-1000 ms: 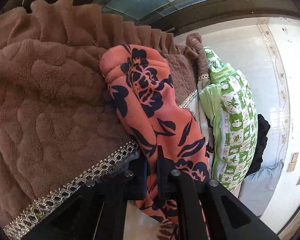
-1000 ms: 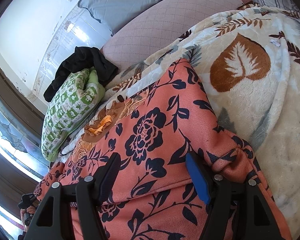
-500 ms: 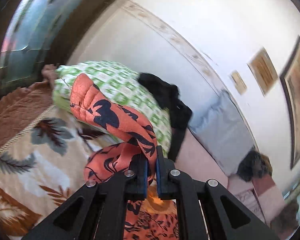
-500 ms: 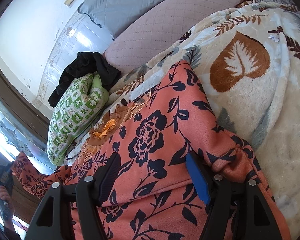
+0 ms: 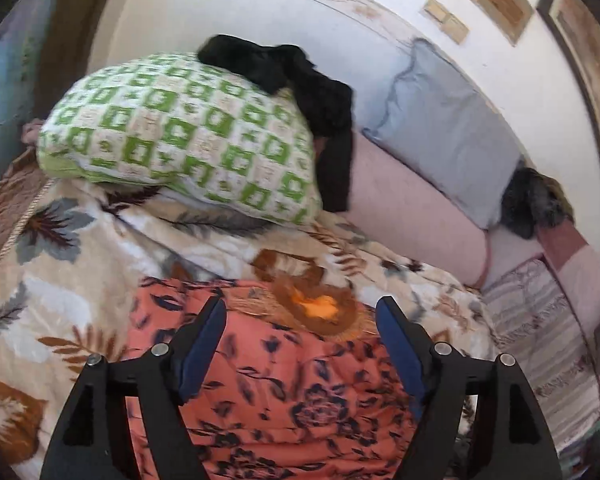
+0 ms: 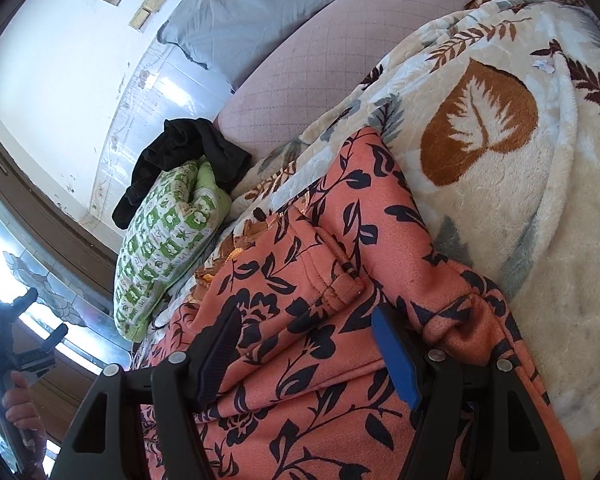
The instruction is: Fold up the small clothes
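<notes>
Garment [image 6: 324, 288] in coral with a dark flower print lies on the leaf-patterned blanket [image 6: 540, 208] of the bed, running from the right gripper [image 6: 304, 344] away toward the green checked pillow [image 5: 180, 136]. The right gripper is the nearer one, spread and straddling the folded-over sleeve cuff [image 6: 340, 276] without pinching it. The left gripper [image 5: 300, 344] hovers over the far end, jaws opening with nothing between them.

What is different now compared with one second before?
The left claw carried the sleeve of the orange floral garment across, folded it over the body, and is opening its jaws; nothing is between them. The right claw stayed open over the garment.
</notes>
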The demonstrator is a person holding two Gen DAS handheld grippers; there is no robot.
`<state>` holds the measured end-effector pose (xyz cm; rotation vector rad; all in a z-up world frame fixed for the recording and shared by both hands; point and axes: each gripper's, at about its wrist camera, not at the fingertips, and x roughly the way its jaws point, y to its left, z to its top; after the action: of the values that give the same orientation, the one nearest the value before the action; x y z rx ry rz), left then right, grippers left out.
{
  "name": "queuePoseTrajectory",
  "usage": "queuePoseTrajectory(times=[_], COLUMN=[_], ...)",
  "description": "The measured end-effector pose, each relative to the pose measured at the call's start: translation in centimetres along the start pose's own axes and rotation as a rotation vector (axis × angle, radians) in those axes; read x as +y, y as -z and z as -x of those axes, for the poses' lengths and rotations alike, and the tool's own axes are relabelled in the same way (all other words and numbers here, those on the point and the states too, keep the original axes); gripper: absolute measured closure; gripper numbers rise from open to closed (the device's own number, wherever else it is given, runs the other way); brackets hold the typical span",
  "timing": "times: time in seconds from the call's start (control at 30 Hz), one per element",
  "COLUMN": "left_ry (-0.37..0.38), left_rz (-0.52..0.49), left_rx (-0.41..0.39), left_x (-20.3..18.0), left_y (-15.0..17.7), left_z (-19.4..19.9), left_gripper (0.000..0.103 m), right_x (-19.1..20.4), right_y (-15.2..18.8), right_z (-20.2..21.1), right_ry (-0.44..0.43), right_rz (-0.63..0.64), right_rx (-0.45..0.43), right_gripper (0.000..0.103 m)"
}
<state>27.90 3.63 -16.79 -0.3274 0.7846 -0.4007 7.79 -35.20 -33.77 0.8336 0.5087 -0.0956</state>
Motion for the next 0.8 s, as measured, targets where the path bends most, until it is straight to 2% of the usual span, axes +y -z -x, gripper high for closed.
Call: queuePoseTrajectory(times=[0.1,0.2,0.27,0.33,0.37,0.47,0.57,0.67,0.7,0.8], left_ry=[-0.225,-0.348,-0.37,-0.385,-0.401,-0.404,-0.43,-0.457,-0.457,-0.474], left_rz=[-0.046,-0.085,-0.078,-0.061,-0.056,-0.053,-0.087,-0.099,-0.096,-0.125], left_rx=[0.04,0.124,0.183,0.231,0.245,0.253,0.28,0.326,0.327,0.32], left_x=[3.0,5.5,6.5,7.1,7.3,7.2,6.9,7.3,7.4,6.8], left_y=[1.2,3.6,5.0,5.6,5.8,6.0,6.2,6.7,6.7,6.7], left_z=[-2.3,-5.6,-7.0,-8.2,-8.6,-8.7,-9.4,-10.4,-10.5,-10.2], left_gripper=[0.026,0.026,0.026,0.026,0.026,0.026,0.026,0.026,0.026,0.026], right_x=[0.0,0.3,1.4,2.9,3.3,2.9,1.9,4.1,4.6,7.1], right_y=[-0.1,-1.2,-2.5,-3.9,-4.5,-5.9,-5.7,-4.6,-4.3,-3.9], right_z=[0.1,0.6,1.2,0.7,-0.1,-3.4,-6.1,-7.0,-6.9,-4.6], right_ry=[-0.001,-0.017,-0.041,0.015,0.036,0.146,0.197,0.231,0.237,0.257], right_rz=[-0.01,-0.076,-0.066,0.002,0.017,0.007,-0.002,0.139,0.185,0.299], right_rx=[0.008,0.057,0.05,0.065,0.1,0.181,0.23,0.288,0.308,0.24], right_gripper=[0.032,0.031,0.03,0.03,0.03,0.03,0.035,0.061,0.082,0.086])
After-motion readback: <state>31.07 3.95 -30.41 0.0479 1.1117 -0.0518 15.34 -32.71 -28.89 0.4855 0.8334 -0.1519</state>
